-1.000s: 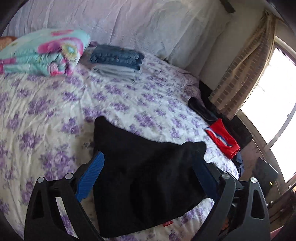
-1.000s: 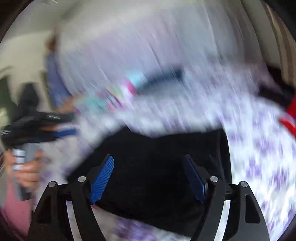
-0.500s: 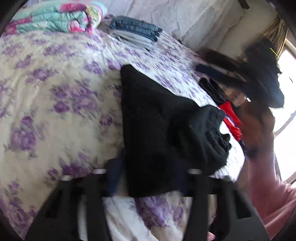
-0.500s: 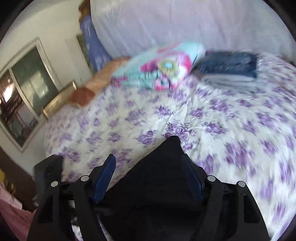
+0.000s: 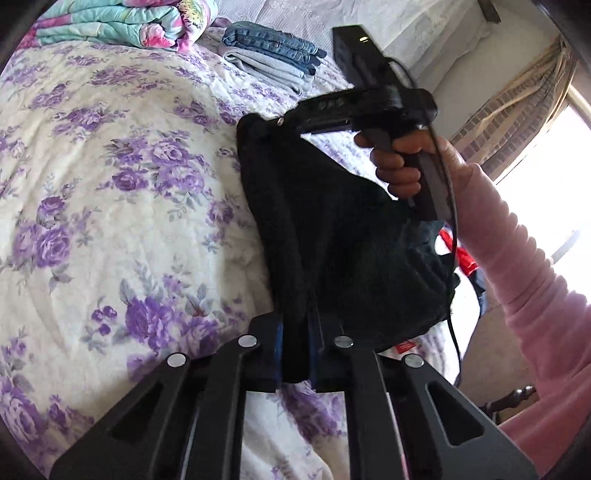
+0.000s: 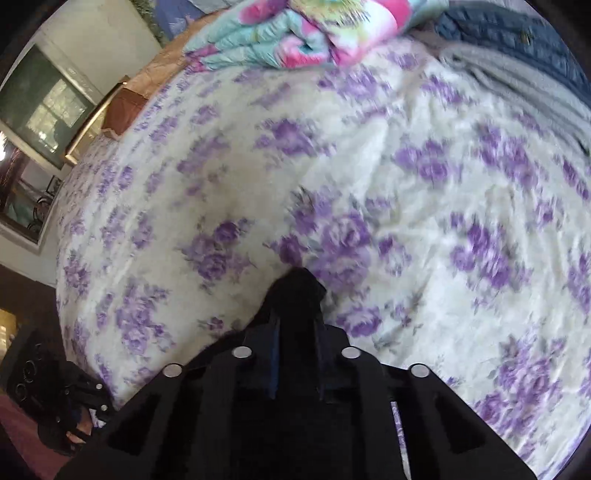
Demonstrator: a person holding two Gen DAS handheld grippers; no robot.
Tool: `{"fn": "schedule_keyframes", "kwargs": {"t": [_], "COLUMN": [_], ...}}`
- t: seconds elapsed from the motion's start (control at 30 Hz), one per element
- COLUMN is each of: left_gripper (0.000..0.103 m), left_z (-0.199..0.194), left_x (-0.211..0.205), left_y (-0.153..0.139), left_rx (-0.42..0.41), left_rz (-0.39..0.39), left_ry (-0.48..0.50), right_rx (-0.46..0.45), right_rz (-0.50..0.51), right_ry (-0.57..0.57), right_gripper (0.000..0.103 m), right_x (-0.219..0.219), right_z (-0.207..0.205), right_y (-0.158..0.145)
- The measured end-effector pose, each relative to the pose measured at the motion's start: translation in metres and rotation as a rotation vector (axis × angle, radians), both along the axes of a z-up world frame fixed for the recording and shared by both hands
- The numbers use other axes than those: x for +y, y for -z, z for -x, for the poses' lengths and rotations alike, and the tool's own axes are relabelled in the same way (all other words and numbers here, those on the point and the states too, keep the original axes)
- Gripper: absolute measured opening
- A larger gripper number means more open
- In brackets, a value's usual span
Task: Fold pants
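Two grippers pinch our pants (image 5: 332, 221): left gripper (image 5: 295, 354) clamped at six o'clock, right gripper (image 6: 295, 354) closing on the twelve o'clock corner, ready to fold.

left wrist: low over the bed (image 5: 110, 184), facing across toward the window (image 5: 554, 166) | right wrist: close, angled steeply down at the bed | shared: floral bedspread, folded quilt (image 5: 122, 22), stacked jeans (image 5: 273, 40)

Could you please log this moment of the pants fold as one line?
phase: grasp | left gripper: shut on black pants near edge | right gripper: closing, pants corner between fingers | surface: floral bedspread
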State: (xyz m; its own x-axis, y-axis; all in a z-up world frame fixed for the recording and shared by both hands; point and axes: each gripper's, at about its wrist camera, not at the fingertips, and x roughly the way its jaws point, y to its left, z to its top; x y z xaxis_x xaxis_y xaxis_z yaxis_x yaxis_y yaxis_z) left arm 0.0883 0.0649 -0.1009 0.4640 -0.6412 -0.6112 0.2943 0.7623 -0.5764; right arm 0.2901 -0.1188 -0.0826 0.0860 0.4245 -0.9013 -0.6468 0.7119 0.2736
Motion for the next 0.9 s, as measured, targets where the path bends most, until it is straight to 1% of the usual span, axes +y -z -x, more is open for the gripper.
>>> {"fn": "schedule_keyframes", "kwargs": {"t": [0.03, 0.07, 0.1, 0.13, 0.17, 0.2, 0.23, 0.27, 0.33, 0.37, 0.4, 0.43, 0.47, 0.5, 0.53, 0.57, 0.6, 0.63, 0.67, 0.7, 0.73, 0.77, 0.8, 0.83, 0.9], "left_gripper": [0.009, 0.010, 0.011, 0.015, 0.023, 0.027, 0.036, 0.043, 0.050, 0.051, 0.051, 0.052, 0.052, 0.052, 0.052, 0.052, 0.052, 0.052, 0.053, 0.054, 0.058, 0.066, 0.070, 0.076, 0.083], "left_z": [0.001, 0.003, 0.007, 0.013, 0.017, 0.023, 0.027, 0.029, 0.030, 0.029, 0.027, 0.027, 0.025, 0.019, 0.012, 0.007, 0.007, 0.012, 0.015, 0.018, 0.021, 0.021, 0.021, 0.021, 0.017], "left_x": [0.000, 0.001, 0.001, 0.000, -0.001, 0.000, 0.000, 0.000, -0.015, -0.024, -0.043, -0.058, -0.077, -0.087, -0.098, -0.104, -0.107, -0.107, -0.109, -0.108, -0.103, -0.095, -0.091, -0.084, -0.066], "left_y": [-0.002, -0.004, -0.009, -0.015, -0.021, -0.032, -0.043, -0.050, -0.070, -0.073, -0.077, -0.078, -0.072, -0.065, -0.050, -0.039, -0.029, -0.030, -0.034, -0.039, -0.044, -0.052, -0.055, -0.058, -0.067], "left_rx": [-0.004, -0.011, -0.033, -0.065, -0.091, -0.133, -0.174, -0.198, -0.256, -0.264, -0.286, -0.306, -0.307, -0.275, -0.207, -0.161, -0.158, -0.186, -0.189, -0.192, -0.193, -0.191, -0.194, -0.200, -0.207], "left_rz": [-0.007, -0.013, -0.042, -0.086, -0.116, -0.153, -0.154, -0.138, -0.061, -0.050, -0.058, -0.083, -0.133, -0.168, -0.203, -0.215, -0.230, -0.240, -0.262, -0.283, -0.286, -0.290, -0.296, -0.310, -0.347], "left_ry": [0.001, 0.003, 0.007, 0.002, -0.009, -0.030, -0.039, -0.040, 0.001, 0.023, 0.063, 0.086, 0.101, 0.105, 0.126, 0.146, 0.141, 0.141, 0.154, 0.162, 0.162, 0.138, 0.108, 0.065, -0.022], "right_rx": [0.003, -0.009, -0.041, -0.089, -0.143, -0.173, -0.202, -0.218, -0.249, -0.253, -0.252, -0.253, -0.259, -0.260, -0.247, -0.220, -0.200, -0.211, -0.259, -0.259, -0.260, -0.275, -0.295, -0.306, -0.288], "right_rz": [-0.017, -0.025, -0.050, -0.084, -0.126, -0.162, -0.204, -0.225, -0.245, -0.243, -0.238, -0.229, -0.218, -0.203, -0.183, -0.131, -0.077, -0.093, -0.149, -0.168, -0.203, -0.258, -0.319, -0.370, -0.400], "right_ry": [0.028, 0.052, 0.074, 0.088, 0.095, 0.102, 0.118, 0.129, 0.149, 0.162, 0.174, 0.182, 0.187, 0.196, 0.209, 0.247, 0.280, 0.287, 0.293, 0.321, 0.359, 0.381, 0.401, 0.426, 0.481], "right_gripper": [0.026, 0.034, 0.036, 0.036, 0.038, 0.041, 0.042, 0.043, 0.043, 0.043, 0.043, 0.043, 0.043, 0.044, 0.045, 0.048, 0.040, 0.040, 0.039, 0.045, 0.053, 0.063, 0.069, 0.071, 0.075], "right_x": [-0.006, -0.013, -0.022, -0.034, -0.051, -0.066, -0.085, -0.097, -0.124, -0.135, -0.139, -0.151, -0.154, -0.164, -0.172, -0.181, -0.187, -0.196, -0.205, -0.208, -0.214, -0.222, -0.228, -0.236, -0.247], "right_z": [0.002, 0.006, 0.012, 0.022, 0.035, 0.048, 0.066, 0.076, 0.104, 0.112, 0.122, 0.138, 0.150, 0.161, 0.169, 0.176, 0.179, 0.185, 0.195, 0.199, 0.204, 0.211, 0.219, 0.228, 0.237], "right_y": [-0.004, -0.015, -0.030, -0.048, -0.070, -0.087, -0.104, -0.114, -0.124, -0.124, -0.119, -0.111, -0.101, -0.095, -0.081, -0.057, -0.034, -0.023, -0.025, -0.033, -0.042, -0.052, -0.058, -0.063, -0.059]}}
